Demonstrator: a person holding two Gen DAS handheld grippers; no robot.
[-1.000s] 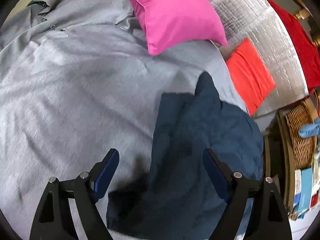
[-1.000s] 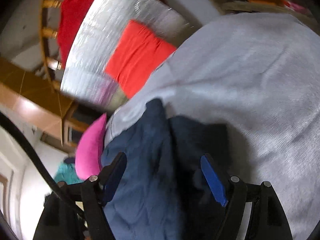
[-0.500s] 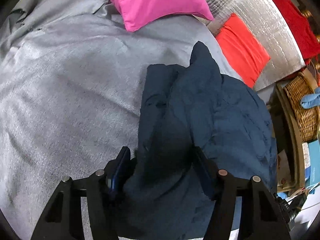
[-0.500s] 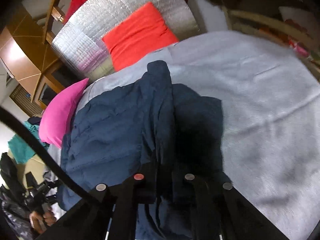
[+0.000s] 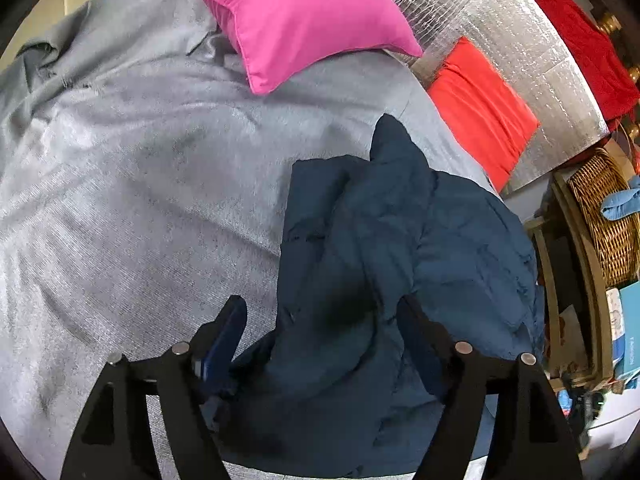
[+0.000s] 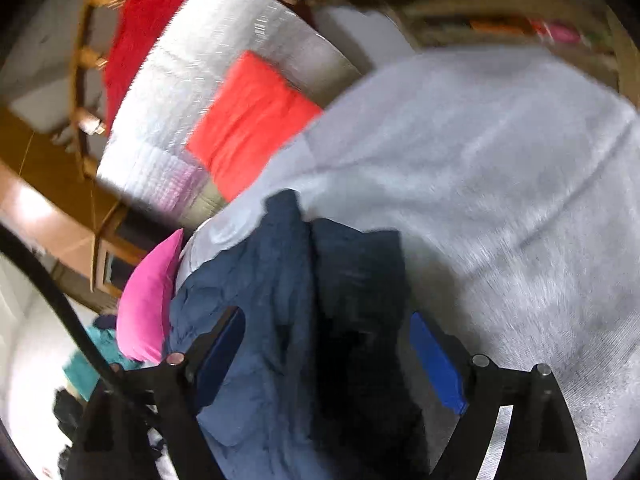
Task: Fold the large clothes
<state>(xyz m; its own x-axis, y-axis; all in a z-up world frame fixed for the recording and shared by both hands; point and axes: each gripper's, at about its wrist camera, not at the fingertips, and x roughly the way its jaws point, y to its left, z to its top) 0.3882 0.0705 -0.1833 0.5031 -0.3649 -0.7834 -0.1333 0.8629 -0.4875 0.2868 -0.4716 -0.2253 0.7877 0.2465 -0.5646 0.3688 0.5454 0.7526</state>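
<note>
A dark blue quilted garment [image 5: 400,248] lies bunched on the grey bed cover [image 5: 140,180], with a pointed corner toward the pillows. My left gripper [image 5: 320,336] hangs over its near edge. Its jaws are opening, the cloth lies loose between them, and no pad presses on it. In the blurred right wrist view the same garment [image 6: 280,280] runs under my right gripper [image 6: 328,352]. Those jaws are opening wide too, and the blue pads [image 6: 436,364] stand clear of the cloth.
A pink pillow [image 5: 304,20] and a red cushion [image 5: 480,108] lie at the bed's far end against a silver foil mat [image 5: 520,40]. A wicker basket [image 5: 604,216] and a wooden shelf stand at the right. Bare grey cover spreads to the left.
Half a second ago both grippers had narrowed on the garment, the right one fully shut on a fold. Both have since spread wide and let the cloth go. The right view has swung.
</note>
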